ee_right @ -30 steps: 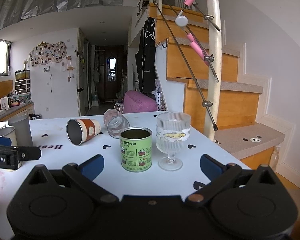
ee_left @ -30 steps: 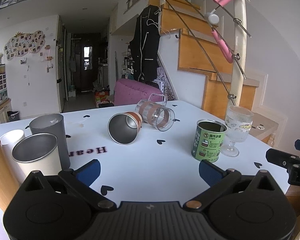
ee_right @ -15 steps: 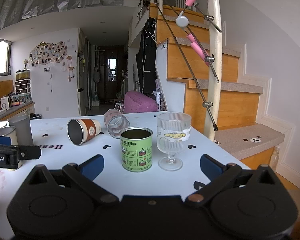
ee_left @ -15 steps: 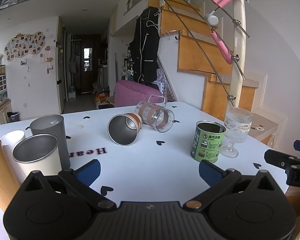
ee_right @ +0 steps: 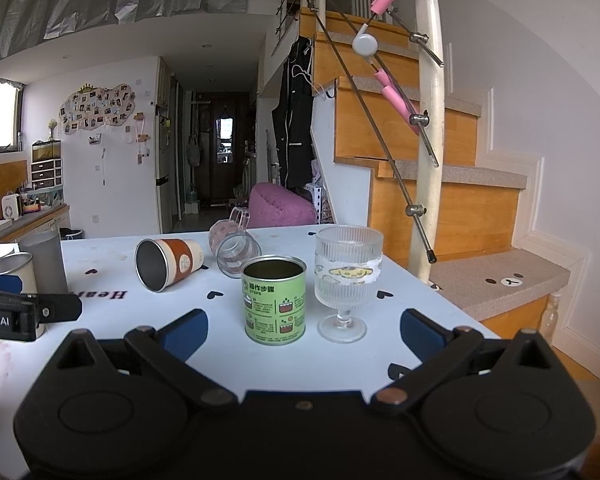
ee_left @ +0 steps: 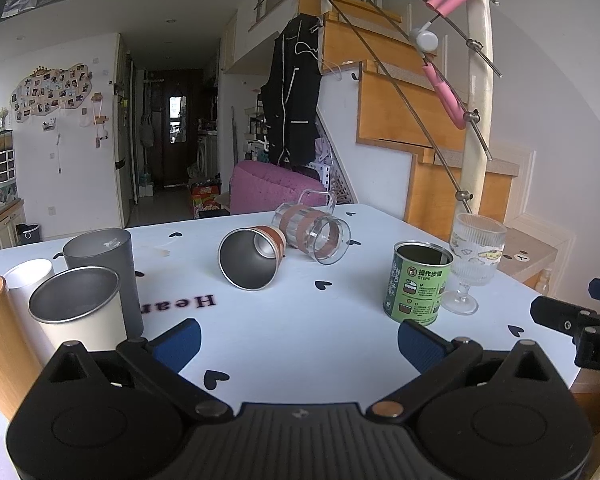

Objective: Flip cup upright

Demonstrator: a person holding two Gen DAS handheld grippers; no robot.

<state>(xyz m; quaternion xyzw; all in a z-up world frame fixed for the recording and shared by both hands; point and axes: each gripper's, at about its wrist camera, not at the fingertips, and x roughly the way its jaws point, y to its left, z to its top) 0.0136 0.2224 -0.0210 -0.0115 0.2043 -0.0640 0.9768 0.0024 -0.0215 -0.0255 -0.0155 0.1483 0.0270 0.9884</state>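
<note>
Hovering low over the near edge of the white table (ee_left: 300, 344), the left gripper (ee_left: 298, 338) is showing both blue pads spread wide with nothing between them; the right gripper (ee_right: 303, 330) is likewise standing open and empty, and each is appearing at the edge of the other's view.

Going outward in the right wrist view, one green tin (ee_right: 274, 300) and one ribbed stemmed glass (ee_right: 348, 276) are standing upright just ahead of the right gripper, side by side. On the left, a cluster of upright cups (ee_left: 84, 292) is sitting just beside the left gripper: one wooden, two white and one dark grey, four as far as I can count.

Farther back, near the table's middle, two vessels are lying on their sides. The steel cup (ee_left: 252, 258) with the brown and white sleeve is pointing its open mouth toward the left gripper and slightly to its left, so its long axis is running roughly away from that gripper. Just beside it, perhaps touching, one clear glass mug (ee_left: 312, 232) with brown bands is also lying down, mouth toward the near right.

The steel cup is sitting almost straight ahead of the left gripper, while from the right it lies off to the left, behind the tin. By my judgement the left hand is better placed, and neither cup is yet being touched.
</note>
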